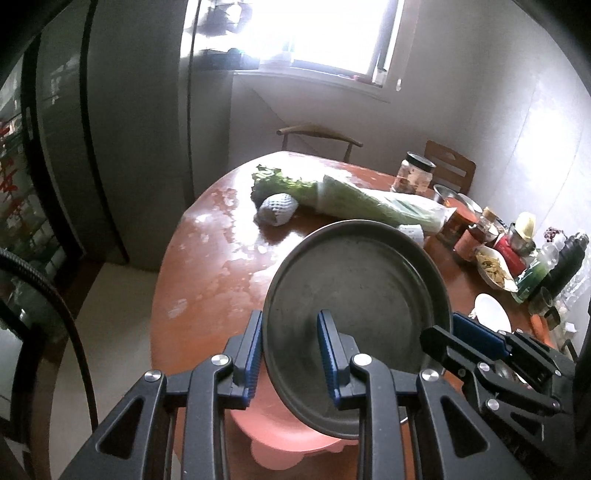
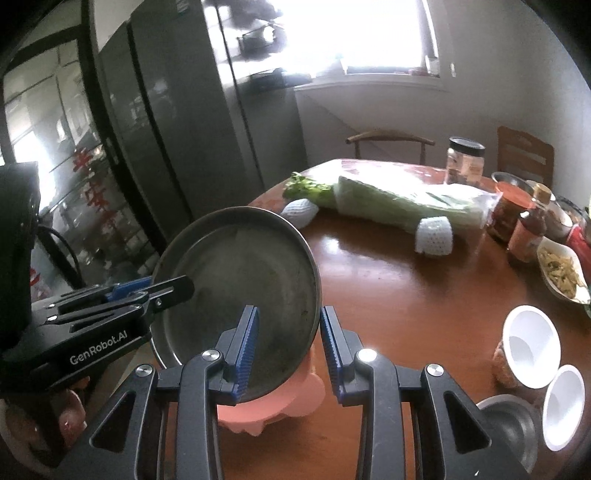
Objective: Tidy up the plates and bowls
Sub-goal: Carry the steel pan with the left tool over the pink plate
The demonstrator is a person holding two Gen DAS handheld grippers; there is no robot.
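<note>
At the left, the left gripper (image 1: 290, 350) pinches one rim of the dark metal plate (image 1: 354, 291), held tilted above the pink plate (image 1: 280, 439); the right gripper (image 2: 290, 349) clamps the opposite rim. Rightward, two white bowls (image 2: 532, 347) and a steel bowl (image 2: 509, 417) look unsorted, so most remains.

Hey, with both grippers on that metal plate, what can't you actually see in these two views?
- Pink dish: left wrist view, mostly hidden by the metal plate and the left gripper.
- Same dish, right wrist view: covered by the plate and the right gripper.
- Metal bowl: right wrist view, cut by the bottom edge.
- Bottle labels: too small to read.
- Outside the window: blown out by glare.
</note>
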